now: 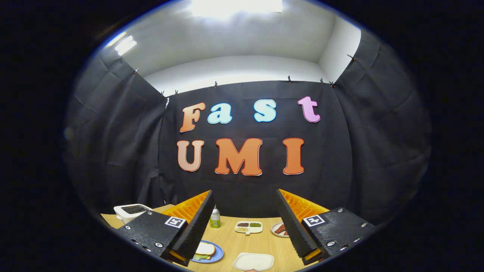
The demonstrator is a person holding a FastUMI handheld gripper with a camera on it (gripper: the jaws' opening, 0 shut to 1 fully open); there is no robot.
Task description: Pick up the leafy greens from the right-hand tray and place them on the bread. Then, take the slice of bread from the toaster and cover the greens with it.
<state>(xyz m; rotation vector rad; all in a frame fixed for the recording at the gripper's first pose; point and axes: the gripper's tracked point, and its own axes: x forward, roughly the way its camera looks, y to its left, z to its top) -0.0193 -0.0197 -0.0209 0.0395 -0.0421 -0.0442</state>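
My gripper (244,193) is open, raised above the wooden table (242,241) with nothing between its fingers. Below the left finger (196,226) a blue plate (215,257) carries a slice of bread (206,249), and green leaf (200,257) pokes out from under the slice's near edge. A white toaster (130,212) stands at the table's far left, behind the left finger. Its top slot looks dark, and I cannot tell whether bread is in it. A white rectangular tray (253,261) lies on the near part of the table between the fingers, showing plain white.
Beyond the fingers stand a green bottle (215,218), a white divided dish (248,226) with dark, green and pale fillings, and a small plate (280,229) with reddish-brown strips. Black cloth walls close the booth behind and at both sides.
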